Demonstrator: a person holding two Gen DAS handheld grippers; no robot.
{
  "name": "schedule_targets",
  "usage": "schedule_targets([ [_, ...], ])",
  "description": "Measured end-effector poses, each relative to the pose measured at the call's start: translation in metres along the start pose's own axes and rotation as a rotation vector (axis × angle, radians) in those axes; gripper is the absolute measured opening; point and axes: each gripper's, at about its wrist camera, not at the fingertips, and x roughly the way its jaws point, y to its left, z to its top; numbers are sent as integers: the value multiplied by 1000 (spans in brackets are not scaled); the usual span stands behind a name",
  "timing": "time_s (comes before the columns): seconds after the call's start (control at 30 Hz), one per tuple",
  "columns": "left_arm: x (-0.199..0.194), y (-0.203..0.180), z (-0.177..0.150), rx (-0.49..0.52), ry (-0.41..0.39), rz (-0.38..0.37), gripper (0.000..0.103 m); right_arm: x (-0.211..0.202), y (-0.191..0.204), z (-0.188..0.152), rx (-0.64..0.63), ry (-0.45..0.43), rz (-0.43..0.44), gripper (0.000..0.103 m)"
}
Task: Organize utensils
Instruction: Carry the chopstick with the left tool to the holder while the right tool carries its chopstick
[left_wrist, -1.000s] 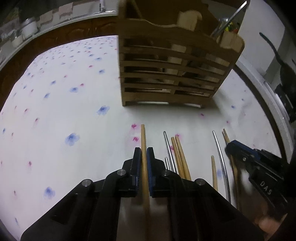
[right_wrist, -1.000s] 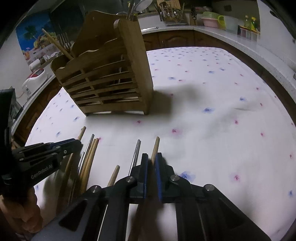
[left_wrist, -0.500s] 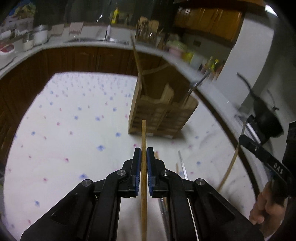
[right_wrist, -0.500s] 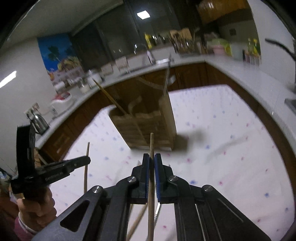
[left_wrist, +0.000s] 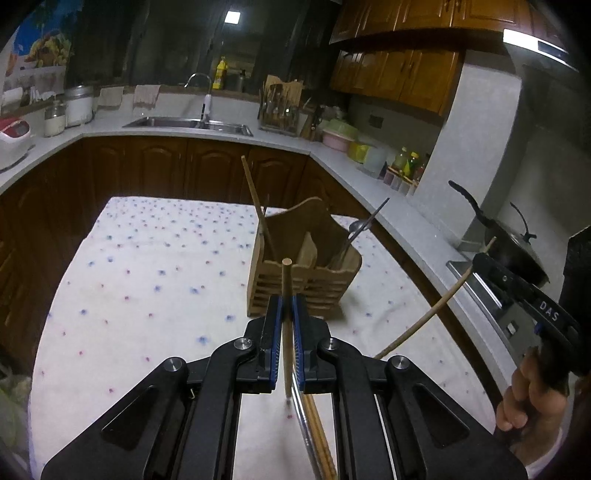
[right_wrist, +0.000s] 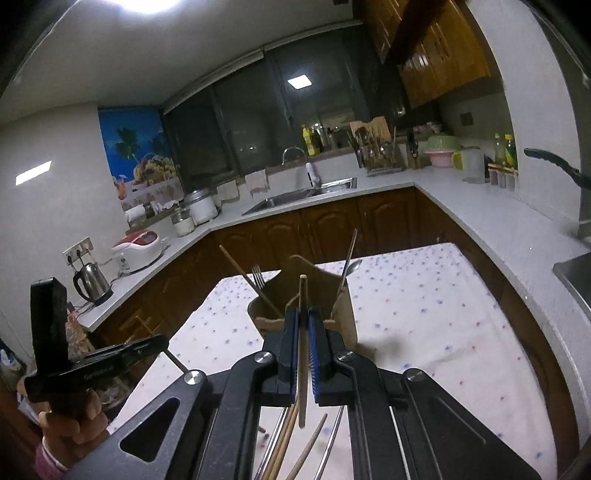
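While both grippers hang high above the tabletop (left_wrist: 155, 266), each one has a wooden chopstick pinched tight. The left gripper (left_wrist: 287, 306) clamps its blue-padded fingers (left_wrist: 277, 332) on the left chopstick (left_wrist: 286, 295), which stands upright between them, its top end poking up in front of the wooden utensil holder (left_wrist: 303, 284). Over on the right, the right gripper (right_wrist: 303, 325) squeezes its own fingers (right_wrist: 291, 343) on the right chopstick (right_wrist: 303, 332), also near vertical, with its lower end dangling free below. In the left wrist view that same stick slants out from the right gripper's tip near the frame's edge. The holder sits on the flowered tablecloth (right_wrist: 424, 314), just ahead of both grippers, and it already carries a long wooden chopstick (left_wrist: 255, 199) leaning up out of its left compartment, a fork (right_wrist: 258, 277) next to it, and a metal spoon (right_wrist: 352, 267) in the right compartment. Down on the cloth, below the grippers, a loose bunch of wooden and metal chopsticks (right_wrist: 295, 443) lies side by side. Behind it all runs the kitchen counter with a sink (left_wrist: 188, 123).
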Motion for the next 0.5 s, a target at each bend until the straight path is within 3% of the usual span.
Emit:
schedule_targets([
  [0.5, -6, 0, 25, -1, -70, 7, 5, 5, -1, 11, 2, -21, 0, 5],
])
